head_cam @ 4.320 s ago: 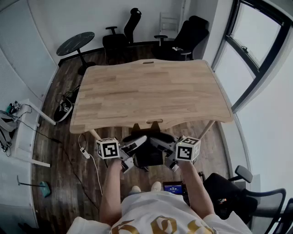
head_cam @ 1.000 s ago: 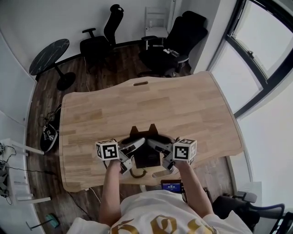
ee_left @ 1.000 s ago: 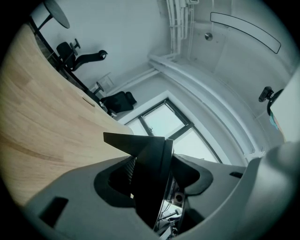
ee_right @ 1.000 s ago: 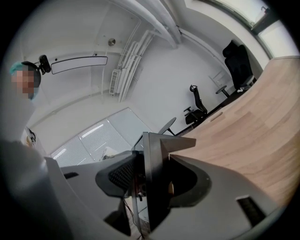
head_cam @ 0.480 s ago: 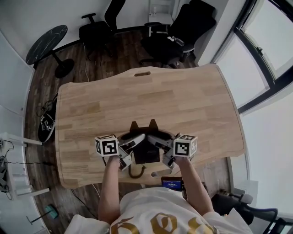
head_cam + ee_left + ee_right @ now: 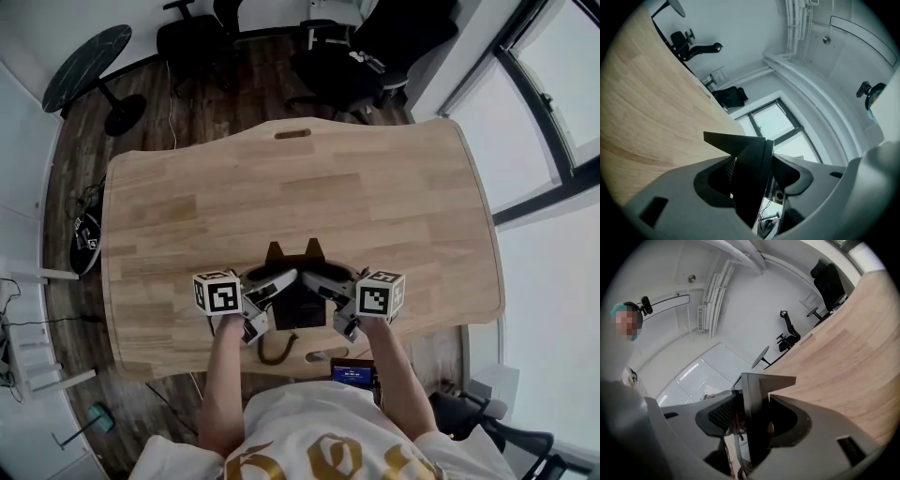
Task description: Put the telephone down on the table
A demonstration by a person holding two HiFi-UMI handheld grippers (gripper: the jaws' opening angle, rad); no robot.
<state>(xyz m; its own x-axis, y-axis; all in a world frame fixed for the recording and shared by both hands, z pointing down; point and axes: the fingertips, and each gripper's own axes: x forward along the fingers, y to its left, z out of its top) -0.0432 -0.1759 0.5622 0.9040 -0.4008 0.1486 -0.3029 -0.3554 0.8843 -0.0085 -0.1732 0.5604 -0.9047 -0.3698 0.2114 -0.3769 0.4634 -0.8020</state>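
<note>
The left tongs [image 6: 271, 287] and right tongs [image 6: 324, 285] each pinch one side of the telephone [image 6: 298, 309] between them. It has come over the worktop [image 6: 281, 197] and sunk lower, so set-down looks close.

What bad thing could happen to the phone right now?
1. The telephone is pinched only at its sides, by the left hand-held gripper and the right hand-held gripper. If one slips, it could tip and drop.
2. It is close to the near edge of the table, so if set down there it might slide off.
3. Its cord dangles at that edge and could snag.
</note>
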